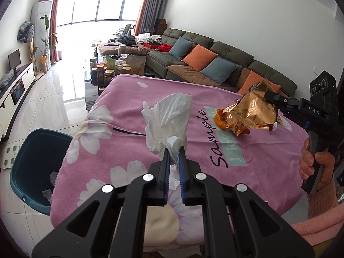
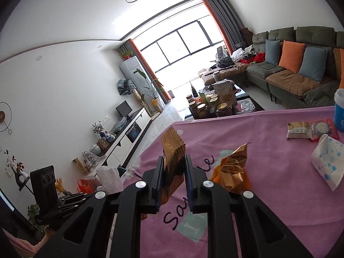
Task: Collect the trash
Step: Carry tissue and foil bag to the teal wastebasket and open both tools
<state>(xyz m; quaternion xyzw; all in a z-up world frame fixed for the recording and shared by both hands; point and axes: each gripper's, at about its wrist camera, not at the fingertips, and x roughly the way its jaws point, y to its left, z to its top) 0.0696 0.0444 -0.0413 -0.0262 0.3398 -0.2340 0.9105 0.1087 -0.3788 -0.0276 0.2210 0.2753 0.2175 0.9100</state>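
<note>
1. Pink cloth with white flowers and the word "Sample" covered the table.
2. The left gripper was squeezed shut on a white tissue, which stood up above the cloth.
3. The right gripper was closed on a gold wrapper; in the left view the wrapper hung in the air over the cloth, and something orange showed at its edge.
4. A teal bin sat on the floor just beside the table, on the left, with some bits inside.
5. On the far part of the cloth lay two snack packs, a white paper pack with blue dots and a blue cup, well apart from the grippers.
6. The floor was shiny white tile.
7. A green sofa with orange and blue pillows ran along the wall.
8. A low table full of jars and bags stood between the sofa and the pink table.
9. A big bright window with orange and grey curtains was at the far end.
10. A white TV stand ran along the other wall, near a tall plant.
</note>
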